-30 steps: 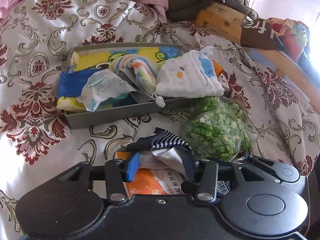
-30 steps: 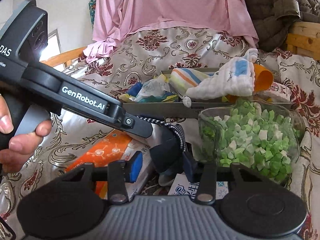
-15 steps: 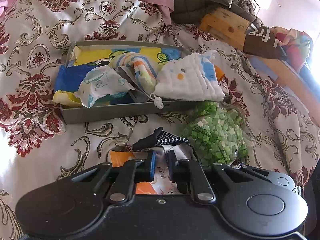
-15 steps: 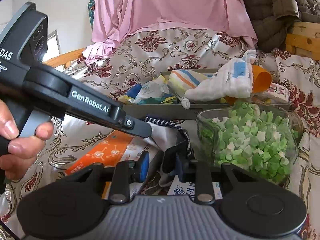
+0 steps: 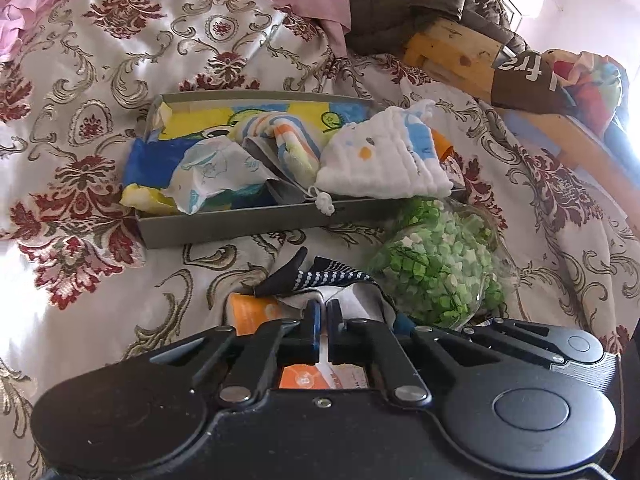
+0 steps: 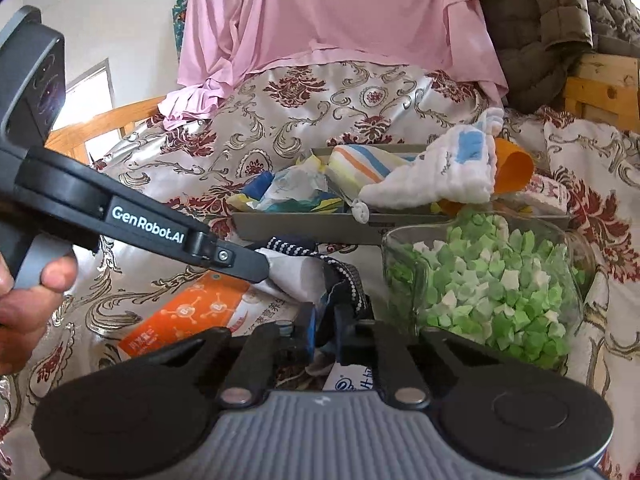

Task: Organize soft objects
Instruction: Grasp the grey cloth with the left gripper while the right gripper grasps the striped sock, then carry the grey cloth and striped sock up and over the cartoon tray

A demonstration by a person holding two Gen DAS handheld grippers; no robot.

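Note:
A navy garment with a white-dotted trim (image 5: 320, 276) lies on the bedspread in front of a grey tray (image 5: 240, 224); it also shows in the right wrist view (image 6: 340, 276). My left gripper (image 5: 323, 316) is shut on the garment's white-lined edge. My right gripper (image 6: 323, 320) is shut on its navy fabric at the other end. The tray holds a white quilted cloth (image 5: 384, 160), a striped cloth (image 5: 280, 140) and a pale printed cloth (image 5: 212, 168).
A clear jar of green and white bits (image 5: 436, 264) lies right of the garment, also in the right wrist view (image 6: 492, 280). An orange and white packet (image 6: 184, 312) lies under it. A pink sheet (image 6: 340, 20) and wooden frame (image 5: 452, 52) stand behind.
Both grippers went from open to shut, closing on the navy garment. The left gripper also moved a little forward toward it.

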